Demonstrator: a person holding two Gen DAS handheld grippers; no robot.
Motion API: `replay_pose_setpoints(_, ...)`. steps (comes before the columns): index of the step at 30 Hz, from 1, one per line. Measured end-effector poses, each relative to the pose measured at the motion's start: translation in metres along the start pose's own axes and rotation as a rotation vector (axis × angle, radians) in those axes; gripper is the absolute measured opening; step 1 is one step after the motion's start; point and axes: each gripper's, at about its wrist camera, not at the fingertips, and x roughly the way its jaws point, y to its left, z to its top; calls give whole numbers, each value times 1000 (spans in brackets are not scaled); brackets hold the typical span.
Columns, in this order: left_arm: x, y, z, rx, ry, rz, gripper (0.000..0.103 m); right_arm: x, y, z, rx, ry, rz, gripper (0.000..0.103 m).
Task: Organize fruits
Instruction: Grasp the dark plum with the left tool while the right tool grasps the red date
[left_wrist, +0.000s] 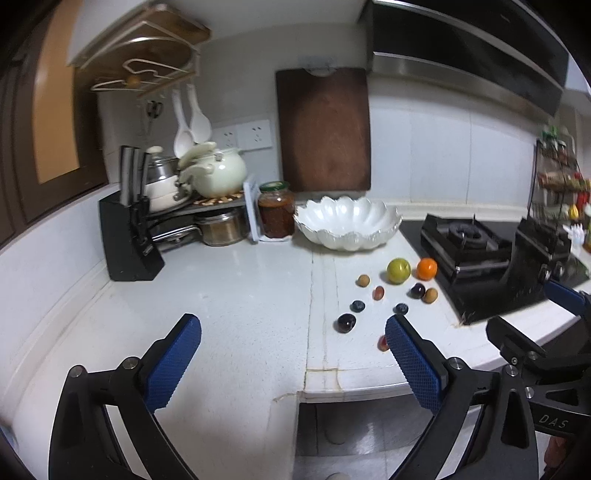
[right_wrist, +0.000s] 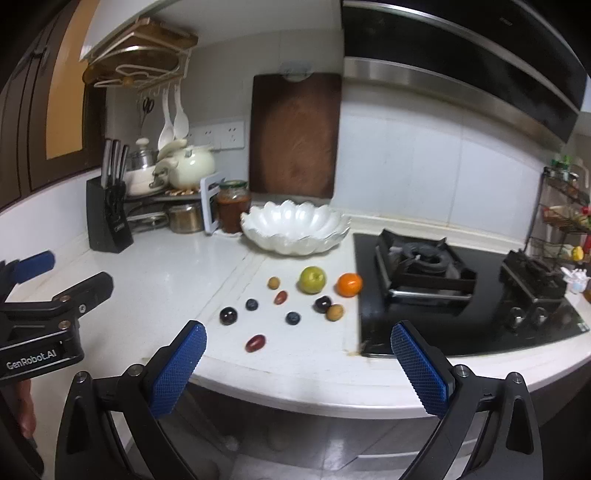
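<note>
Countertop (right_wrist: 166, 273) | fruits loose before bowl (right_wrist: 295, 229) | stove (right_wrist: 443, 280) beside | both tongs spread

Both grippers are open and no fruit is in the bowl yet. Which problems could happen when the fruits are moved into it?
1. The red grape lies nearest the counter edge; a nudge could roll it off.
2. The dark plum touches a small tan fruit; grasping one may push the other toward the stove.
3. The blueberries are small and round, and might slip from the wide fingers.
</note>
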Motion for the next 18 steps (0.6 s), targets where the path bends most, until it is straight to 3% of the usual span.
replay_pose_setpoints(7,34,1,3,91,29,-39,93,38,13,-4,5,56,42,96)
replay_pose_setpoints(18,108,-1,0,200,121,-180,78,101,30,-12,16,144,62,82)
